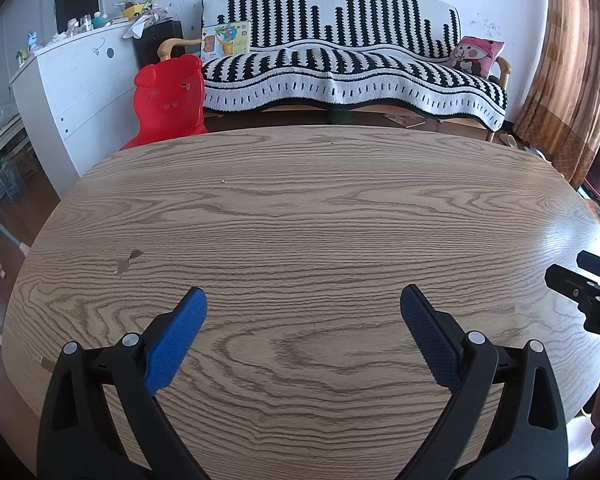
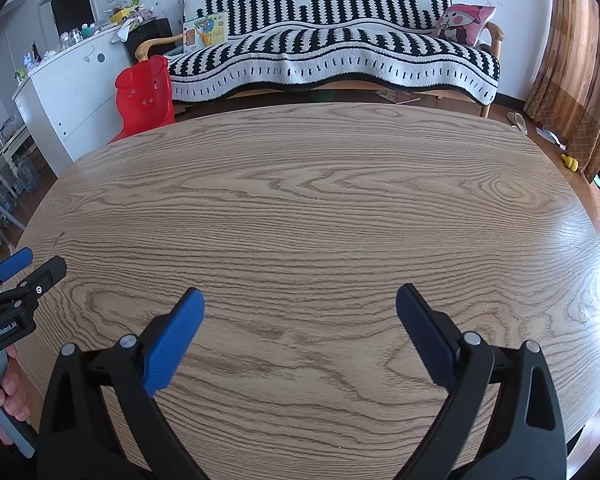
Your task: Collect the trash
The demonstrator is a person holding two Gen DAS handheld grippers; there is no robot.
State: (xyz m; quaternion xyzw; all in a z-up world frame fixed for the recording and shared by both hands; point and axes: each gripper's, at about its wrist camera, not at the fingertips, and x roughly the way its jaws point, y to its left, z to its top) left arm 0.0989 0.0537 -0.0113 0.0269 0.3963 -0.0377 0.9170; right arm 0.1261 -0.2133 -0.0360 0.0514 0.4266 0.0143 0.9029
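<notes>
My left gripper [image 1: 303,300] is open and holds nothing, with its blue pads spread wide above the near part of a wooden table [image 1: 300,208]. My right gripper [image 2: 300,300] is also open and holds nothing, above the same table [image 2: 300,200]. Each gripper shows at the edge of the other's view: the right one at the far right of the left wrist view [image 1: 580,280], the left one at the far left of the right wrist view [image 2: 24,268]. I see no trash item on the table top, only a tiny speck [image 1: 222,180] and a chipped spot [image 1: 126,262].
A red child's chair [image 1: 168,100] stands beyond the table's far left edge. A sofa with a black-and-white cover [image 1: 352,68] lies behind the table. A white cabinet [image 1: 72,88] is at left, curtains [image 1: 572,80] at right. Small items lie on the floor at right [image 2: 570,160].
</notes>
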